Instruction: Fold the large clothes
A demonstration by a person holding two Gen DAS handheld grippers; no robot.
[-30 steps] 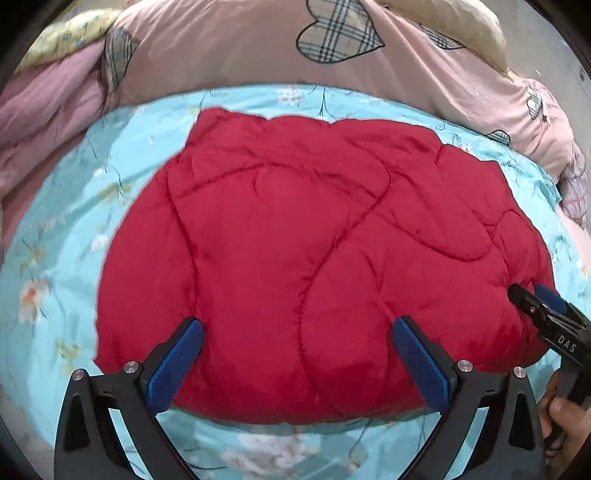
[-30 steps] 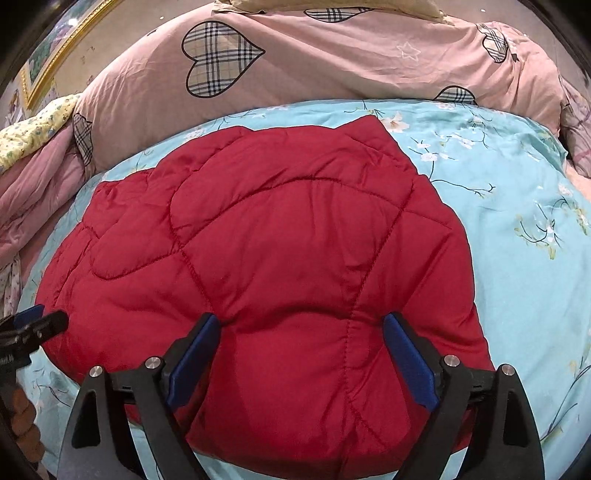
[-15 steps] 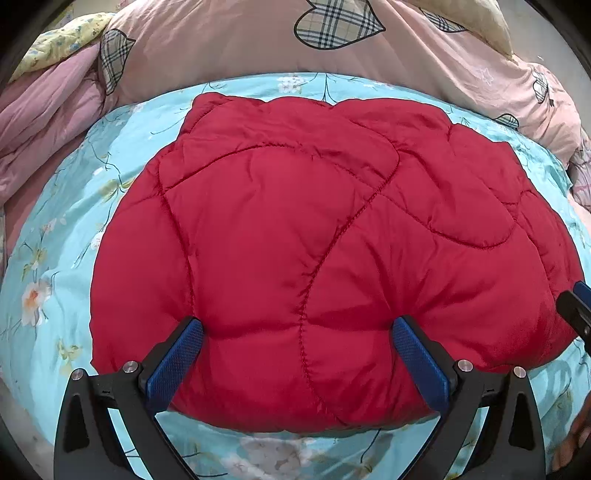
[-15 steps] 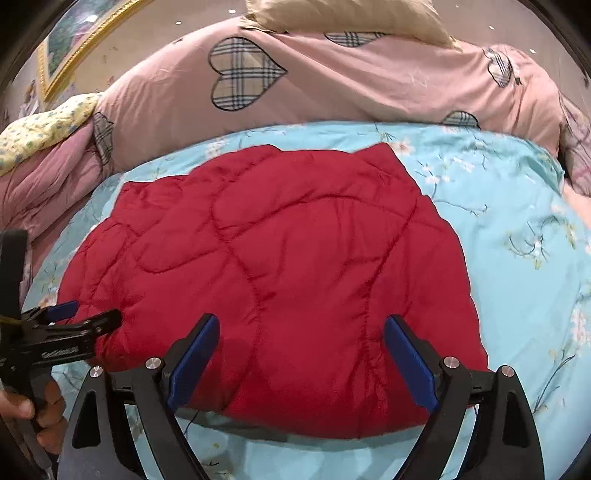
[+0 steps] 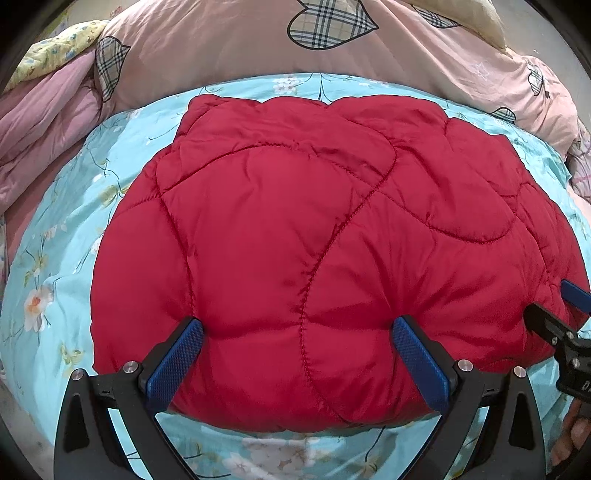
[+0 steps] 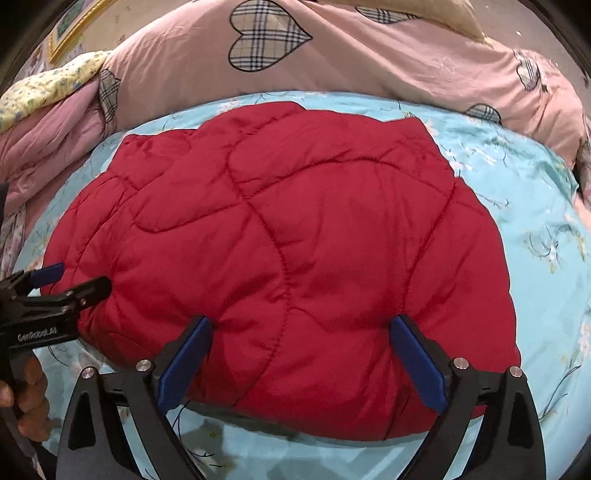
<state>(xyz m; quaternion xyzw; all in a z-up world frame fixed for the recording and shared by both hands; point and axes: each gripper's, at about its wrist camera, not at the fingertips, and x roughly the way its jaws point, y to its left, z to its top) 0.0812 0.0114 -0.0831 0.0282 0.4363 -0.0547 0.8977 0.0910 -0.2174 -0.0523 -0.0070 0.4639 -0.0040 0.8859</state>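
You had the puffy red quilted jacket (image 5: 314, 251) lying folded in a rounded bundle in the middle of the light-blue floral bedsheet (image 5: 55, 266), sheet showing on every side. Behind it sat a pink duvet with plaid heart patches (image 5: 229, 44); a yellow floral blanket (image 5: 55, 51) was bunched at the far left, a beige pillow (image 6: 436, 14) on top at the back. A gold picture frame (image 6: 70, 26) hung on the wall, top left of the right view.

Your left gripper (image 5: 299, 343) stood wide open, blue pads straddling the jacket's near edge and dented into the padding, no grip on it. Your right gripper (image 6: 299, 343) was spread wide and opening further, jacket edge between the pads, nothing clamped. Your left hand (image 6: 26, 398) showed at the frame edge.
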